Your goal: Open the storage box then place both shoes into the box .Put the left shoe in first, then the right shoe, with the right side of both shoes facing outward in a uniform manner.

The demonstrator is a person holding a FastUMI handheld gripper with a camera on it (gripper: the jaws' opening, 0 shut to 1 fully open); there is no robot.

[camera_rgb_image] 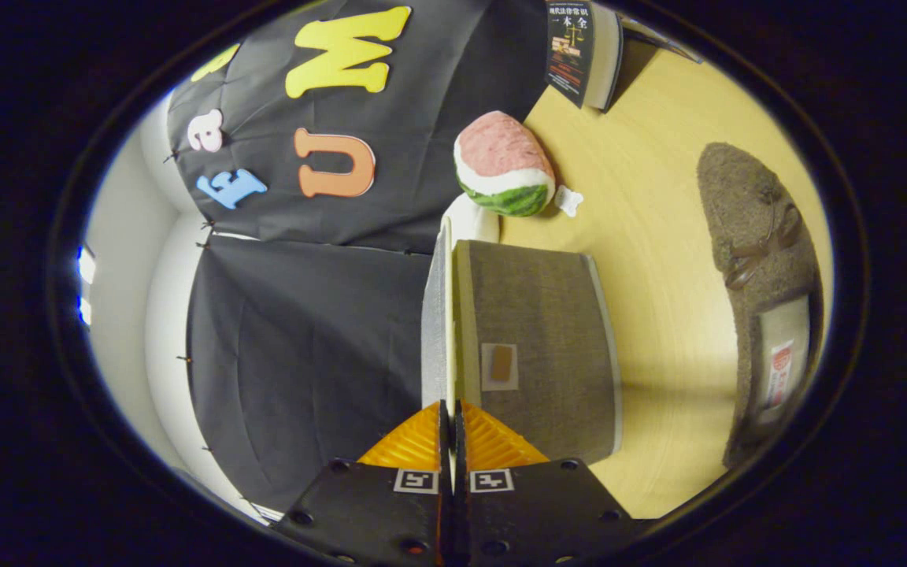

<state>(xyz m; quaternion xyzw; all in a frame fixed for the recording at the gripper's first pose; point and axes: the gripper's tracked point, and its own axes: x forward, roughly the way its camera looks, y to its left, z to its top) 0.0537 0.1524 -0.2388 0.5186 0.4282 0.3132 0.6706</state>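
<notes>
Hand-held gripper (451, 417) pinches the lid (438, 315) edge of the box (532, 346); best swung fully open, steadily, keeping clear of the shoe (760, 260) on the worktop (658, 236).

Staged recording booth rather than a lived-in room: black cloth wall (304, 331) pinned over white panels (119, 331), pale wooden tabletop (658, 236) set with loose props, namely a grey storage box (536, 346), a slipper (764, 276), a plush watermelon slice (505, 165) and a book (583, 51).
</notes>
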